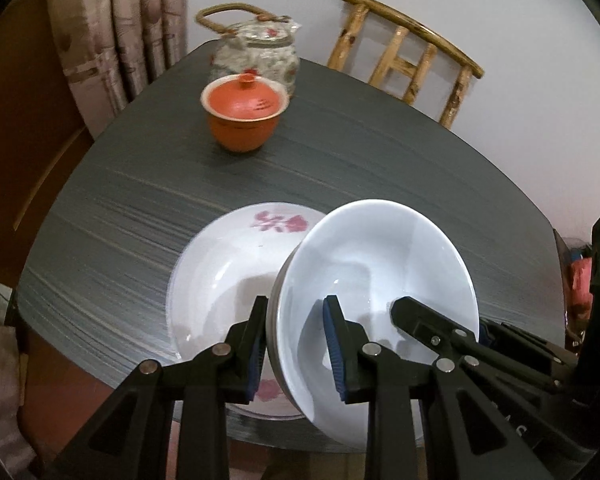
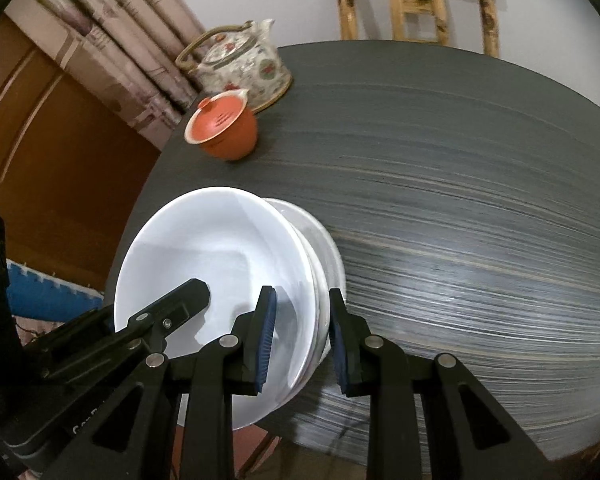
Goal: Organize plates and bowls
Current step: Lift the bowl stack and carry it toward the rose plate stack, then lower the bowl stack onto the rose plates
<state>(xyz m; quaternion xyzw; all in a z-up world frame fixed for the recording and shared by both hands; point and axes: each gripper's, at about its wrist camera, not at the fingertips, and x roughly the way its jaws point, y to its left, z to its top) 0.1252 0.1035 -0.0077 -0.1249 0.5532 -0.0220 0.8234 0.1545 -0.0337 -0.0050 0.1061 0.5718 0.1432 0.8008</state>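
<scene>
A plain white bowl (image 1: pixel 376 264) is held tilted above a flowered white plate (image 1: pixel 228 272) that lies on the dark table (image 1: pixel 340 160). My left gripper (image 1: pixel 296 348) straddles the bowl's left rim, jaws apart with a gap to the rim. My right gripper (image 2: pixel 302 340) straddles the bowl's (image 2: pixel 212 256) right rim, also with a gap. The right gripper also shows in the left wrist view (image 1: pixel 440 328), and the left gripper shows in the right wrist view (image 2: pixel 172 308). The plate edge (image 2: pixel 328 248) shows behind the bowl.
An orange lidded cup (image 1: pixel 244 112) and a flowered teapot (image 1: pixel 260 48) stand at the table's far left. A bamboo chair (image 1: pixel 408 60) stands behind the table by the wall. Curtains (image 1: pixel 120 28) hang at left. The table edge (image 1: pixel 260 436) lies close below the plate.
</scene>
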